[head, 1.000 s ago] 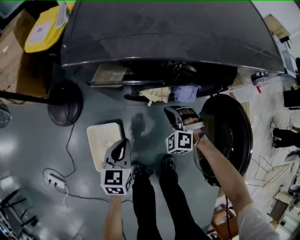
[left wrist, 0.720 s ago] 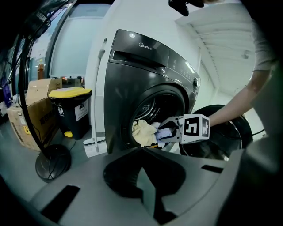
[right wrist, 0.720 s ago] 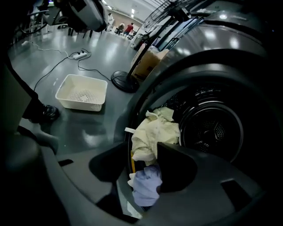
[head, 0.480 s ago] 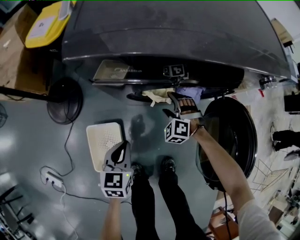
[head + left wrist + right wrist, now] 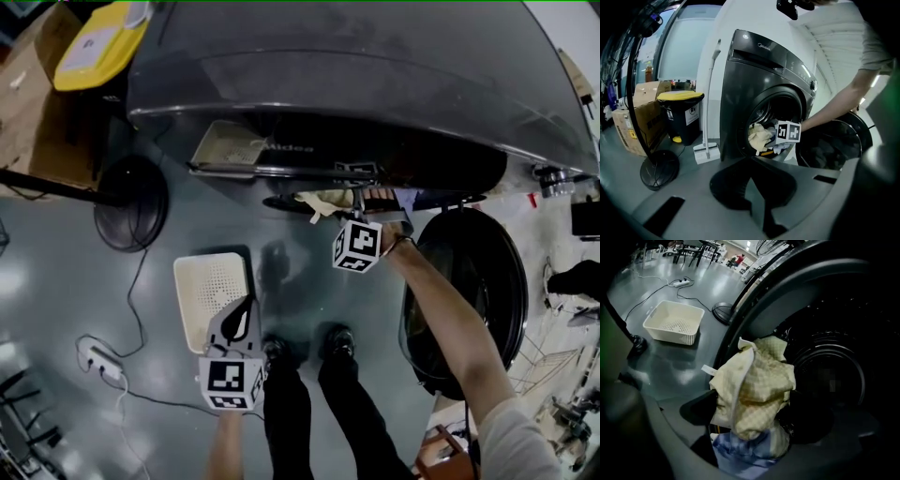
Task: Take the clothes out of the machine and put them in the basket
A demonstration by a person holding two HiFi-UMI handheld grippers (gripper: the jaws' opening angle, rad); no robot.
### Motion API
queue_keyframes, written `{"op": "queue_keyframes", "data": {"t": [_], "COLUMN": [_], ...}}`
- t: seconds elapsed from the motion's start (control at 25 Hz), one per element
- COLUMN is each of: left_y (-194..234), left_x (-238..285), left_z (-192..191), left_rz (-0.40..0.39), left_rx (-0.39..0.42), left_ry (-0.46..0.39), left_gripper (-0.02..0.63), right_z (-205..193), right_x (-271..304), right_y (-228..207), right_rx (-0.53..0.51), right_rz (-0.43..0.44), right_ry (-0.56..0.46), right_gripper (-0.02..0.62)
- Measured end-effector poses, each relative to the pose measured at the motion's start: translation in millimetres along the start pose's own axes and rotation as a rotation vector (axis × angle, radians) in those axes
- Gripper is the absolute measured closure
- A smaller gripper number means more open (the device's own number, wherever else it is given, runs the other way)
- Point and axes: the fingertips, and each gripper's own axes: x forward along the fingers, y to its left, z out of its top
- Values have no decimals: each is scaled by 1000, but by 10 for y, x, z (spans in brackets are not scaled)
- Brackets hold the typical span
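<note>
The dark washing machine (image 5: 347,75) stands with its round door (image 5: 469,300) swung open to the right. A pale yellow checked cloth (image 5: 757,385) and a blue cloth (image 5: 745,451) bulge out of the drum mouth. My right gripper (image 5: 373,204) is at that mouth; its jaws are opening, with the yellow cloth between them and not pinched. In the right gripper view the gripper (image 5: 754,420) straddles both cloths. My left gripper (image 5: 236,319) hangs shut and empty beside the white basket (image 5: 211,286), which holds nothing. The left gripper view shows the right gripper's marker cube (image 5: 788,131) at the drum.
A black round fan base (image 5: 131,203) and a power strip (image 5: 101,361) with its cable lie left of the basket. A yellow-lidded bin (image 5: 680,96), cardboard boxes (image 5: 635,119) and a white brush (image 5: 707,152) stand left of the machine. The person's feet (image 5: 305,347) are near the basket.
My right gripper has travelled from above the floor up to the drum mouth, and its jaws have gone from shut to wide. The left gripper has sunk a little.
</note>
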Motion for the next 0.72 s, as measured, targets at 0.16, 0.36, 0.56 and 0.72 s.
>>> {"op": "queue_keyframes", "data": {"t": [0.16, 0.36, 0.56, 0.72], "left_y": [9, 153, 232, 231], "left_x": [21, -20, -49, -72], "left_z": [-66, -137, -190, -275], "left_rz": [-3, 18, 32, 35], "left_rx": [-11, -20, -35, -42], "left_ry": [11, 15, 2, 10], "left_gripper": [588, 588, 588, 588], "right_z": [-45, -24, -20, -15], "right_x": [226, 378, 474, 493], "right_y": [80, 163, 223, 226], "right_rx": [21, 1, -16, -28], "right_rz": [49, 70, 64, 46], "right_ry": [35, 58, 87, 113], "right_gripper": [85, 86, 87, 93]}}
